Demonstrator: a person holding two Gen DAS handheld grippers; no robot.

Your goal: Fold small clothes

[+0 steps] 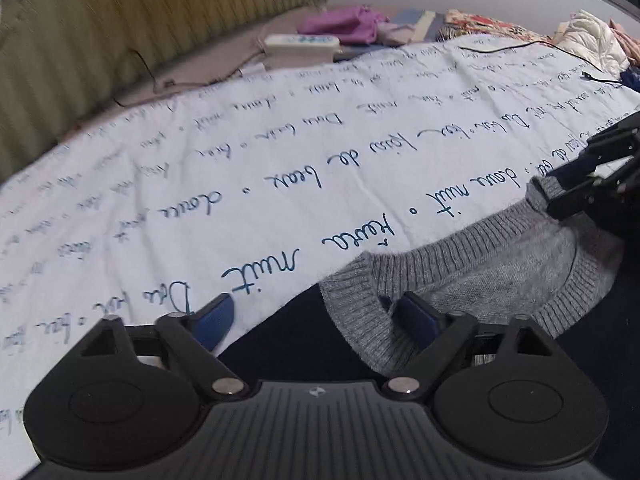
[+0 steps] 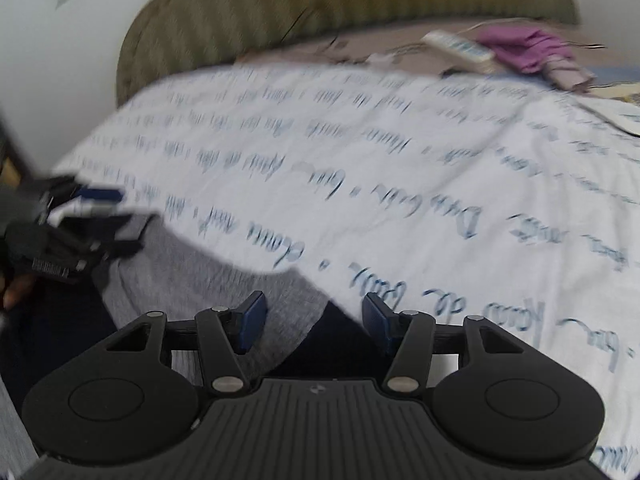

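Observation:
A grey knit sweater [image 1: 472, 276] with a ribbed edge lies at the near edge of the bed, partly over dark navy fabric [image 1: 296, 344]. My left gripper [image 1: 316, 318] stands wide open just above it, its right pad [image 1: 416, 320] over the ribbed edge and nothing pinched. At the right of this view my right gripper [image 1: 560, 188] hovers at the sweater's far corner. In the blurred right wrist view the right gripper [image 2: 314, 322] is open, with the grey sweater [image 2: 200, 276] under its left pad [image 2: 252, 324]. The left gripper [image 2: 116, 216] shows at the left by the sweater's other end.
A white sheet [image 1: 280, 152] printed with blue handwriting covers the bed. An olive ribbed headboard [image 1: 120, 28] rises behind it. At the far side lie a purple garment [image 1: 344, 24], a white remote [image 1: 300, 44], a black cable [image 1: 520, 46] and a cream puffy jacket [image 1: 588, 40].

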